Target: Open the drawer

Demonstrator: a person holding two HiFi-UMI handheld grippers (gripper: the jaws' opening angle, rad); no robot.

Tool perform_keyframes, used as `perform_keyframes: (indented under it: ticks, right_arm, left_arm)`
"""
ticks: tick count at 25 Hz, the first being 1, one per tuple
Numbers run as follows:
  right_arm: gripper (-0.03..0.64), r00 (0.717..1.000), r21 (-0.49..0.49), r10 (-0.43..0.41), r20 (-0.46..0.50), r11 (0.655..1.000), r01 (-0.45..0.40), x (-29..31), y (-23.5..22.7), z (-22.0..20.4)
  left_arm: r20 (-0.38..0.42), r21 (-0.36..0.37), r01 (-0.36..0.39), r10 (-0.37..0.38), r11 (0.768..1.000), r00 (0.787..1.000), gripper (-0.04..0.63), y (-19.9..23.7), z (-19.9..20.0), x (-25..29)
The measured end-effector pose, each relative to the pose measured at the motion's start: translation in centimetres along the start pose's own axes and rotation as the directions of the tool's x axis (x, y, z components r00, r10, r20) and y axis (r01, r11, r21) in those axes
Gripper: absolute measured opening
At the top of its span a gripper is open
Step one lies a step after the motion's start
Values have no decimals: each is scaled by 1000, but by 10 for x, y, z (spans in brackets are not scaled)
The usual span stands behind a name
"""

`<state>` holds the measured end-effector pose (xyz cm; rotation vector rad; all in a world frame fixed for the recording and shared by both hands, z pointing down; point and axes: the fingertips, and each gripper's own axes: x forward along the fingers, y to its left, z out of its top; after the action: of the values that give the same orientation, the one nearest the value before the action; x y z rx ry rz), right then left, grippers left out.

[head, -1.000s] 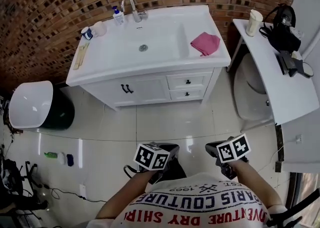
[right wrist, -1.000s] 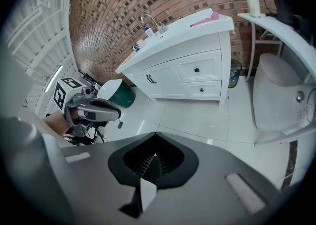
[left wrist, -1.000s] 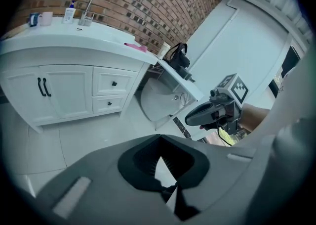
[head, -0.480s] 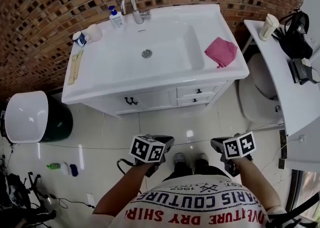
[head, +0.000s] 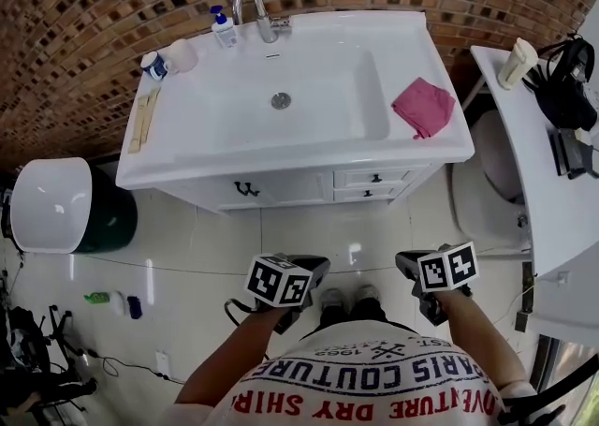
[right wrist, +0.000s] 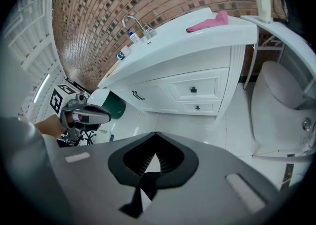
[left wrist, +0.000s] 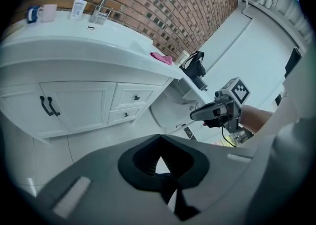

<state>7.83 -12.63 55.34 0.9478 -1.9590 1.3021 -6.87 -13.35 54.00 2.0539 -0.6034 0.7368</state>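
Note:
A white vanity point(head: 201, 167) stands against the brick wall. Two small drawers sit at its right end, both closed: the upper drawer point(head: 374, 177) point(left wrist: 136, 97) point(right wrist: 193, 89) and the lower drawer point(head: 372, 194) point(right wrist: 197, 107), each with a dark knob. My left gripper point(head: 314, 267) point(left wrist: 158, 162) is shut and holds nothing. My right gripper point(head: 407, 263) point(right wrist: 155, 157) is also shut and holds nothing. Both hover over the tiled floor, well short of the drawers, and point toward the vanity front.
A pink cloth point(head: 423, 106) lies on the counter, with a faucet point(head: 255, 5), a soap bottle point(head: 223, 29) and cups point(head: 168, 59) behind the basin. A white-lidded green bin point(head: 65, 204) stands left. A white side table point(head: 533, 162) holds a cup and black gear on the right.
The person has stepped toward the vanity, which now sits nearer and more centred in the head view. Both grippers came forward with the body and stayed shut.

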Motion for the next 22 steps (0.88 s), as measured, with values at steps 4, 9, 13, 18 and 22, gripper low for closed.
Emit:
perform_keyframes:
  ticks: [4,9,13,18,22]
  right_arm:
    - [5,1000,-28,13,19,1000,-13,5,-7,19]
    - [5,999,-27,4,51,1000,-3,23,-20,42]
    - [6,998,-24,0,62,1000,1,58,-37,51]
    - [13,998,-2,0,64,1000,0,100,-65,62]
    - [91,997,-12,-28,76,1000,29,130,-95,74]
  left_arm:
    - [17,-20,-9,9,1000,1000,-8,3,6,3]
    - [15,-41,-23,23,999,1000,-8,17,5,9]
    - [24,-92,0,3,996,1000,-8,34,-7,35]
    - [13,-110,18,-17,994,1000,-8,59,-17,70]
    - [19,-104,28,-26,994,999,-8,77,-23,88]
